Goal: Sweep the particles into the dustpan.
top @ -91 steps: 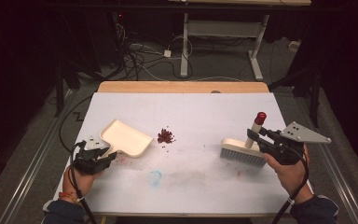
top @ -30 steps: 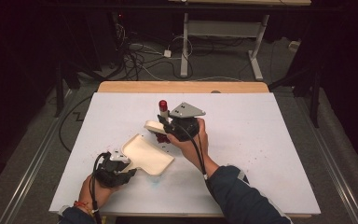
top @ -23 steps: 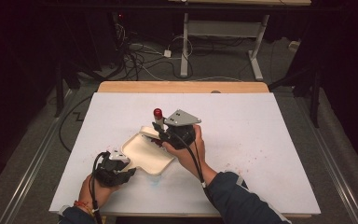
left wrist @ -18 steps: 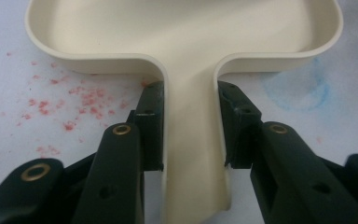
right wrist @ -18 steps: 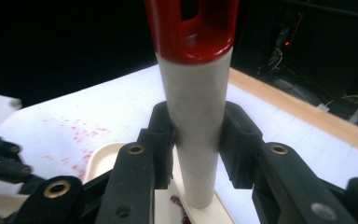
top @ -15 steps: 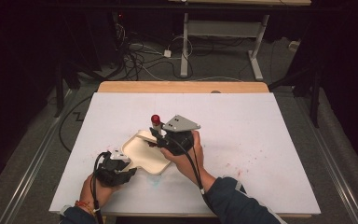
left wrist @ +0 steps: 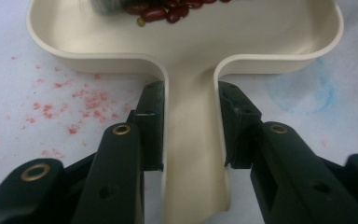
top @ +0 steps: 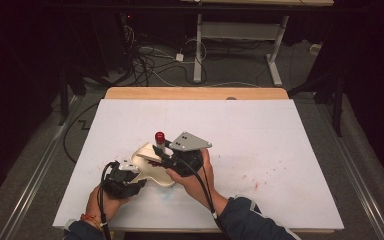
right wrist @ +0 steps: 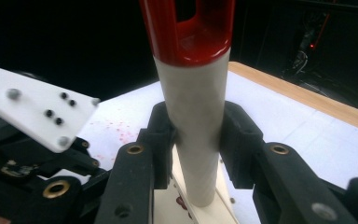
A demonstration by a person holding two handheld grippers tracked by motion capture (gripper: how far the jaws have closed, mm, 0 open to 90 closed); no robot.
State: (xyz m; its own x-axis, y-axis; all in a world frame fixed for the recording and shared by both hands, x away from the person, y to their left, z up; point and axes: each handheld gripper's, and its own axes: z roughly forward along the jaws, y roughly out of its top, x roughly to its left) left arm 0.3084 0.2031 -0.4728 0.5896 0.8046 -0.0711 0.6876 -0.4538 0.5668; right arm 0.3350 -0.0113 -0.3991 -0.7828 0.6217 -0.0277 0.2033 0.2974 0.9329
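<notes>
My left gripper [top: 125, 180] [left wrist: 191, 122] is shut on the handle of a cream dustpan [top: 150, 165] [left wrist: 186, 46] that lies flat on the white table near the front left. Several red beans [left wrist: 165, 8] lie in the pan by the grey bristles [left wrist: 105, 4] of a brush. The brush handle [right wrist: 196, 121] is white with a red end [top: 160, 136] [right wrist: 186, 28], and my right gripper [top: 180, 159] [right wrist: 196, 140] is shut on it just right of the pan. The brush head rests inside the pan.
Red specks stain the white table [top: 260, 130] beside the pan [left wrist: 79, 98] and towards the right [top: 257, 185]. A blue smear [left wrist: 303, 88] lies next to the pan's handle. A wooden strip [top: 195, 93] edges the far side, with cables [top: 150, 60] on the floor beyond.
The right gripper carried the brush from the table's right side over to the dustpan, and the bean pile is now in the pan. Both grippers drifted towards the front.
</notes>
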